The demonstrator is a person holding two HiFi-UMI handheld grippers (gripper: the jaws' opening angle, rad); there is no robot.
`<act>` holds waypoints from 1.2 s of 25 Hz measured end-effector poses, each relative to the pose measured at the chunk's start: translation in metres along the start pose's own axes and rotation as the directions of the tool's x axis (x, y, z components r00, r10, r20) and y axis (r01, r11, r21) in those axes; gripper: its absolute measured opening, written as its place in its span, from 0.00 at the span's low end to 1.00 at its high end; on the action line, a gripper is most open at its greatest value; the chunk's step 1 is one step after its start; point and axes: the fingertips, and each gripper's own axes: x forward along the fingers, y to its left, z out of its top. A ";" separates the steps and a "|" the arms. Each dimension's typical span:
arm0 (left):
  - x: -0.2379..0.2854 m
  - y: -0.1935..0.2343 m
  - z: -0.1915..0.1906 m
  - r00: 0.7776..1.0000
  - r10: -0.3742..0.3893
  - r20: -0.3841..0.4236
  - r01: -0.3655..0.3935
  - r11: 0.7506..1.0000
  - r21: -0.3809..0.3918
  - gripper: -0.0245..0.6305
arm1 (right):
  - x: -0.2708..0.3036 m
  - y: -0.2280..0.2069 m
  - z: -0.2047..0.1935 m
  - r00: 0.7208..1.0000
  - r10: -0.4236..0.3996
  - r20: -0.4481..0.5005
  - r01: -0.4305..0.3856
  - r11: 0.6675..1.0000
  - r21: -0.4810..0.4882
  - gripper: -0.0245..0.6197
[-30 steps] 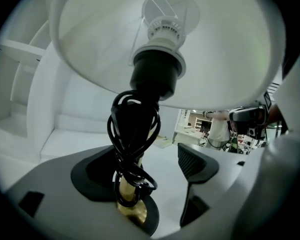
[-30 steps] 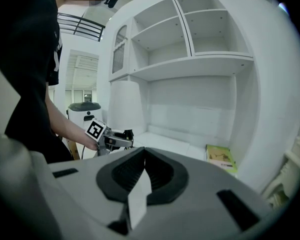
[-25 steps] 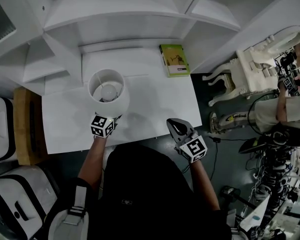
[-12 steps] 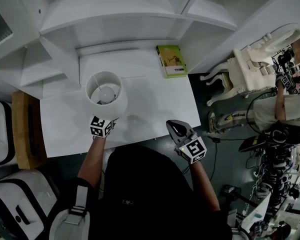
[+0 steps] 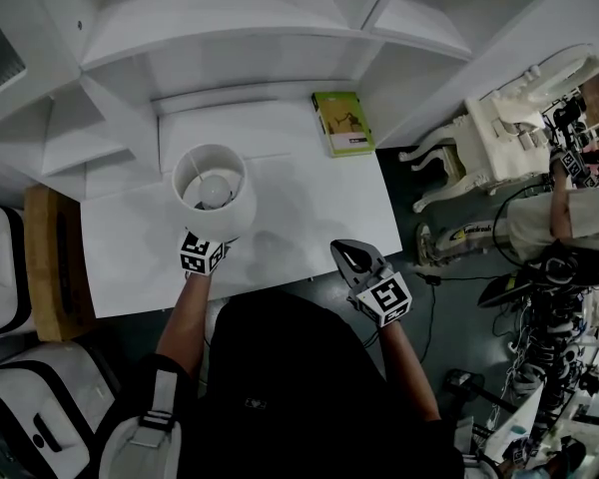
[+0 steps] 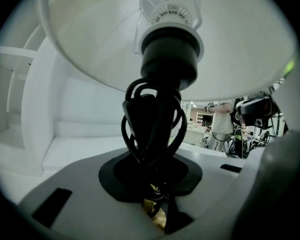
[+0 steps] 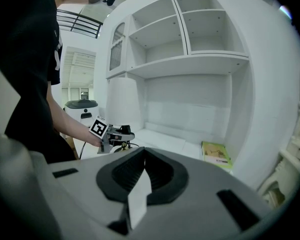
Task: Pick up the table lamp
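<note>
Changed: left gripper (image 6: 157,181), jaws wide apart a second ago, is closing them onto the black, cord-wrapped stem (image 6: 152,129) of the table lamp (image 5: 215,190) | Meaning: grasp seems to be forming, lamp not yet lifted | Lamp: standing on the white table (image 5: 309,208), near its front edge | right gripper (image 5: 347,255): hovering clenched, empty | Room: white shelving (image 5: 250,28), green book (image 5: 345,121) lying behind.

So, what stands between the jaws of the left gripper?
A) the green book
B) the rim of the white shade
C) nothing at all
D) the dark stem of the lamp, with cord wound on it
D: in the left gripper view the table lamp rises by its dark, cord-wound stem from between the jaws of the left gripper, which are closing on it.
</note>
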 end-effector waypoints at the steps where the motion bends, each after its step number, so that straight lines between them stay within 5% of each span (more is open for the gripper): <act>1: 0.000 0.000 0.001 1.000 -0.002 0.000 0.002 1.000 0.001 0.16 | 0.000 0.000 0.000 1.000 0.000 0.000 0.000 1.000 0.000 0.05; 30: -0.020 -0.021 0.036 0.998 -0.064 0.013 0.064 0.998 -0.019 0.15 | -0.015 0.018 0.004 1.000 0.005 0.017 -0.005 1.000 0.011 0.05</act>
